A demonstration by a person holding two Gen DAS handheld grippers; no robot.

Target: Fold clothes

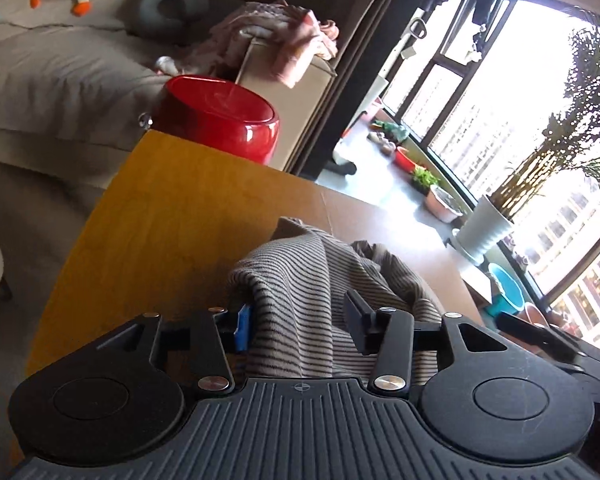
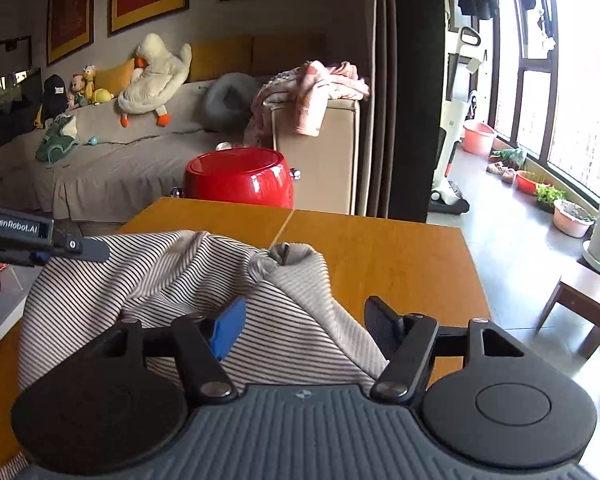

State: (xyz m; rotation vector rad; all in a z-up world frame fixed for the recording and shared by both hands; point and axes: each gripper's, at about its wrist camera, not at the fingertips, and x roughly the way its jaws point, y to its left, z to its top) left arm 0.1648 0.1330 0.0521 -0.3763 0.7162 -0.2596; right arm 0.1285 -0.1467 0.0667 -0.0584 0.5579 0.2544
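The striped garment (image 2: 172, 280) lies bunched on the wooden table (image 2: 380, 248), and the main risk is that it slips or folds crookedly. It sits in a loose heap with a raised hump near the middle, so a pinch could catch one layer only, or several by accident, and drag the whole pile instead of turning over an edge. The near side hangs at the table's front edge, so a pull that way could tip it off. The two tools are also near each other over the same cloth and could snag.

The left gripper (image 1: 298, 320) stands about half open. Striped cloth rises between its fingers; the blue pad (image 1: 243, 326) looks to touch the fabric on one side, while the black finger (image 1: 358, 314) on the other side shows a gap, so I judge it is not clamped on the cloth. The right gripper (image 2: 300, 330) stands a little wider, its jaws spread over a slope of the garment with cloth lying between them; neither pad seems to press, so it is released too.

Further out, a red pot (image 2: 240, 180) sits beyond the table's far edge, with a sofa (image 2: 100, 168) behind it, well apart from the work.
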